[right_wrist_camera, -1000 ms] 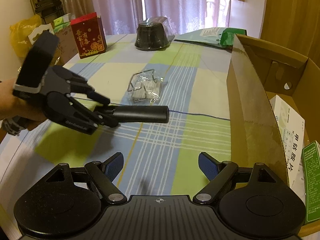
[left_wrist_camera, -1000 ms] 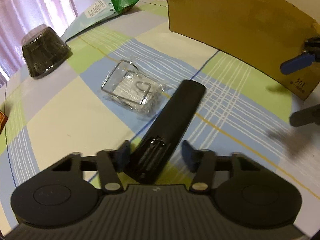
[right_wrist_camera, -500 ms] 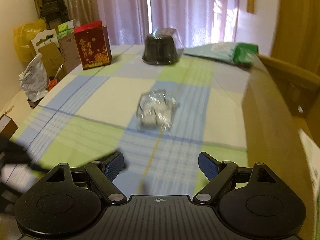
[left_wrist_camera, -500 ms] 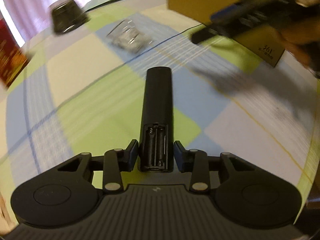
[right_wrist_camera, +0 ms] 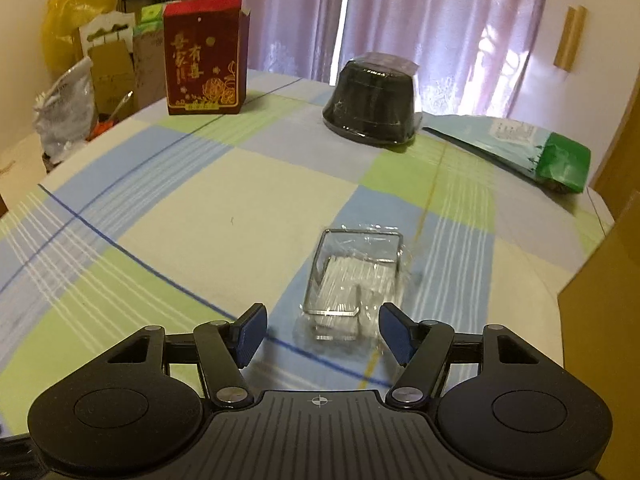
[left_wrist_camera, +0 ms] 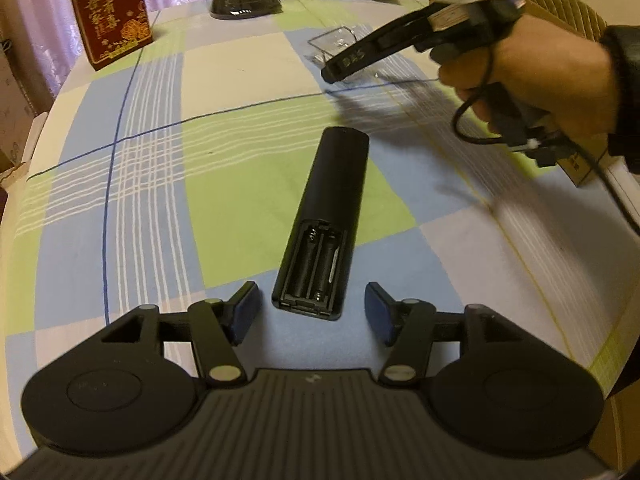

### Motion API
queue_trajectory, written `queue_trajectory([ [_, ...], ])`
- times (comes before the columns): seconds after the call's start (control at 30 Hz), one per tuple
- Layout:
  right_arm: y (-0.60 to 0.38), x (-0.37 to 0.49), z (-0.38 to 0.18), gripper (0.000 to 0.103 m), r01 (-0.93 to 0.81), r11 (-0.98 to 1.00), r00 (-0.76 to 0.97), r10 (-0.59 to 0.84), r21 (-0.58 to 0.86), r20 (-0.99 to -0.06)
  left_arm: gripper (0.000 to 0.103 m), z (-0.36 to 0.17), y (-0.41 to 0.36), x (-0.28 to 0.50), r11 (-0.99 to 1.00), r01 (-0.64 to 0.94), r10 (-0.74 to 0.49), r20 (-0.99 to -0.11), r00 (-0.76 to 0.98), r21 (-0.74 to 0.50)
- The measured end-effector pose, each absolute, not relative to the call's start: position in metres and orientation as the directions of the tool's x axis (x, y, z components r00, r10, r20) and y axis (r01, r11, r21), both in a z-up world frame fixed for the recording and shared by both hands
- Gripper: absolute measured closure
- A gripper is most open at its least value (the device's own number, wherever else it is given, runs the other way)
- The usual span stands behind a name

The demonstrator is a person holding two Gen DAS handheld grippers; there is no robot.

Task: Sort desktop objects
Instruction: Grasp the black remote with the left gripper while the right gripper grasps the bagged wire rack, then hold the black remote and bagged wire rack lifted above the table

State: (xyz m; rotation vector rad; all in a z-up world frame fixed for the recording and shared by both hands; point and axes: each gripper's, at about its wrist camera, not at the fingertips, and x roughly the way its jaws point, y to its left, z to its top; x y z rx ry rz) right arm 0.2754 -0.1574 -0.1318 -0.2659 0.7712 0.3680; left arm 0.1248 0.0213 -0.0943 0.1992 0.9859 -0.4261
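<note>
A black remote (left_wrist_camera: 332, 204) lies on the checked tablecloth with its battery bay uncovered and facing up. Its near end sits between the fingers of my left gripper (left_wrist_camera: 311, 308), which is open and not touching it. A clear plastic packet (right_wrist_camera: 352, 280) holding a wire frame and white pieces lies further along the table. My right gripper (right_wrist_camera: 322, 330) is open, with the packet's near end between its fingertips. In the left wrist view a hand (left_wrist_camera: 536, 76) holds the right gripper above that packet (left_wrist_camera: 336, 40).
A red gift box (right_wrist_camera: 204, 56) stands at the back left. A wrapped black bowl stack (right_wrist_camera: 374, 100) and a teal and green pouch (right_wrist_camera: 520, 144) lie at the far edge. A cardboard box wall (right_wrist_camera: 608, 280) rises on the right.
My left gripper has opened and let go of the remote, which now rests on the cloth. The right gripper has moved forward and down to the clear packet.
</note>
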Motion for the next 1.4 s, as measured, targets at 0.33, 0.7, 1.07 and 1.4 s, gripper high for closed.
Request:
queue_trajectory([
  [0.33, -0.194, 0.224, -0.117, 0.073, -0.380, 0.922, 0.630, 0.199, -0.075, -0.751, 0.050, -0.093, 0.004, 0.134, 0.882, 0.470, -0.256, -0.828, 0.498, 0.010],
  [0.7, -0.237, 0.103, -0.110, 0.073, -0.343, 0.939, 0.591, 0.190, -0.031, -0.784, 0.069, -0.099, -0.016, 0.150, 0.883, 0.469, -0.233, -0.850, 0.473, 0.018],
  [1.07, -0.234, 0.087, -0.113, 0.045, -0.339, 0.938, 0.616, 0.169, -0.066, -0.770, 0.065, -0.096, -0.020, 0.122, 0.909, 0.416, -0.211, -0.865, 0.455, -0.002],
  [1.4, -0.233, 0.090, -0.121, 0.045, -0.344, 0.934, 0.606, 0.144, -0.095, -0.782, 0.054, -0.099, -0.035, 0.138, 0.912, 0.410, -0.175, -0.866, 0.468, 0.037],
])
